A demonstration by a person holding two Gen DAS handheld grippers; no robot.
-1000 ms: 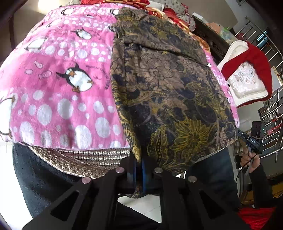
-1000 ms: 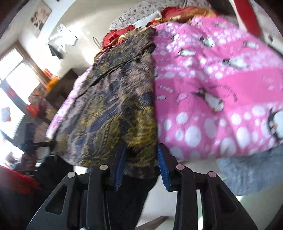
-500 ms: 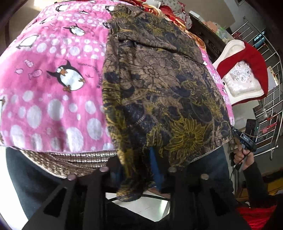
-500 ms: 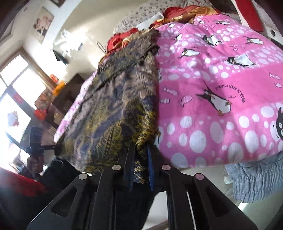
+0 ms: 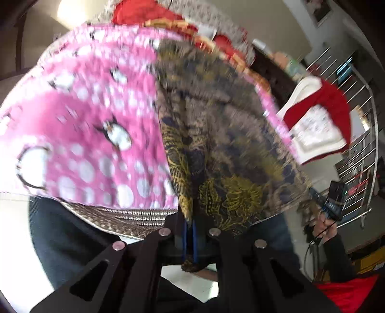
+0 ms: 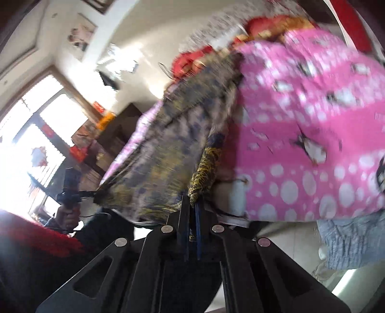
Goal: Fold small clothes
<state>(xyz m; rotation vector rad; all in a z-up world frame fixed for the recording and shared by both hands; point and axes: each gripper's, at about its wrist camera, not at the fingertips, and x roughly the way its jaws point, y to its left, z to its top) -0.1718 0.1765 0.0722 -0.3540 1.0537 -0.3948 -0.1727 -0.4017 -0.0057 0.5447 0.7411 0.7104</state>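
A brown, navy and yellow patterned garment [image 5: 223, 134] lies on a pink penguin blanket [image 5: 91, 125]. My left gripper [image 5: 189, 231] is shut on the garment's near left corner, cloth hanging out below the blue pads. My right gripper [image 6: 191, 211] is shut on the garment's [image 6: 168, 149] near right corner, and the gripped edge is lifted off the pink blanket [image 6: 308, 125]. The other gripper shows small at the far side in each view [image 5: 333, 202] [image 6: 71, 190]. Both views are motion-blurred.
A red and white cushion [image 5: 317, 125] lies to the right of the bed, by a metal railing [image 5: 356, 154]. Red and floral bedding [image 5: 182, 19] is piled at the far end. A grey garment [image 6: 349, 240] hangs below the blanket. Bright windows [image 6: 31, 134] are at left.
The left gripper opened briefly and has shut again on the garment corner. The right gripper closed on its corner. Both near corners are now lifted and the cloth is bunched at the pads.
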